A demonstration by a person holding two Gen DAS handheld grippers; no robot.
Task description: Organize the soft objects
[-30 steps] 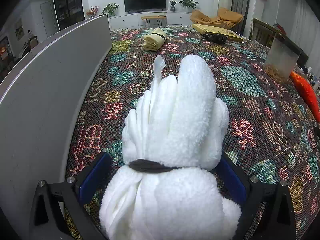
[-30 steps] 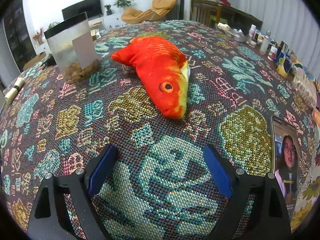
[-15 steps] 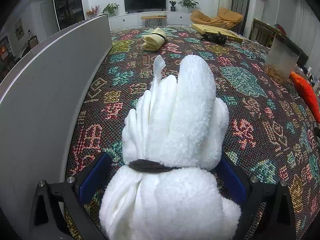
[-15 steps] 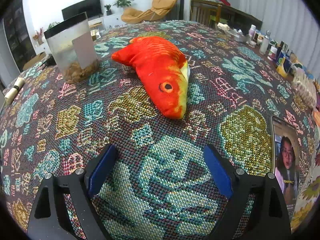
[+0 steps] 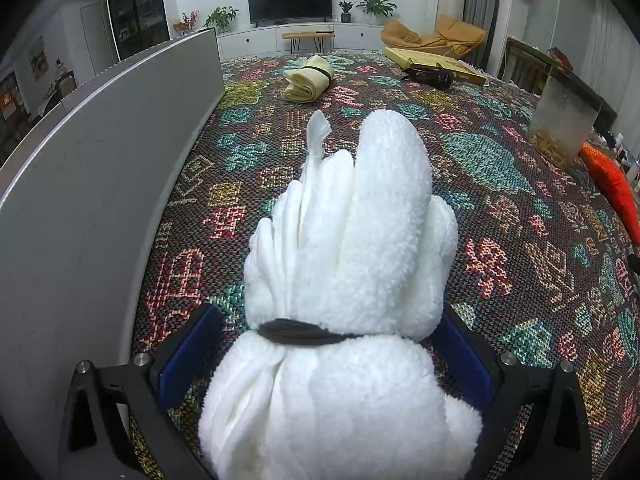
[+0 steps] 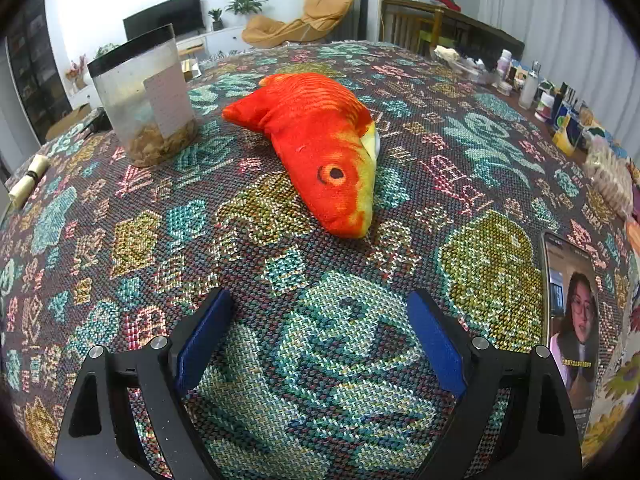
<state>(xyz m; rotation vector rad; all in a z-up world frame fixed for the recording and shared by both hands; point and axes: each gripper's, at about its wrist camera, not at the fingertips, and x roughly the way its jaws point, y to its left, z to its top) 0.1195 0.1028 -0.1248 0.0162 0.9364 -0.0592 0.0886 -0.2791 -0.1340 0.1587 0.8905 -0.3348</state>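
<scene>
Grey panel [image 5: 92, 184] stands upright along the left edge of the patterned tablecloth [image 5: 520, 216]. Beside it, the left gripper [image 5: 328, 344] has its jaws closed on a white towel roll [image 5: 360, 272], bound by a dark band [image 5: 298, 332]; the roll's long axis runs along the fingers, its free end pointing away from the camera. A yellow towel roll [image 5: 308, 78] lies well apart at the far side. In the right wrist view, a clear canister [image 6: 142, 96] stands left of an orange plush fish [image 6: 320, 140], which lies diagonally, head toward the camera. The right gripper [image 6: 320, 336] hovers near it, jaws wide and holding nothing. A phone [image 6: 572, 320] lies at right.
</scene>
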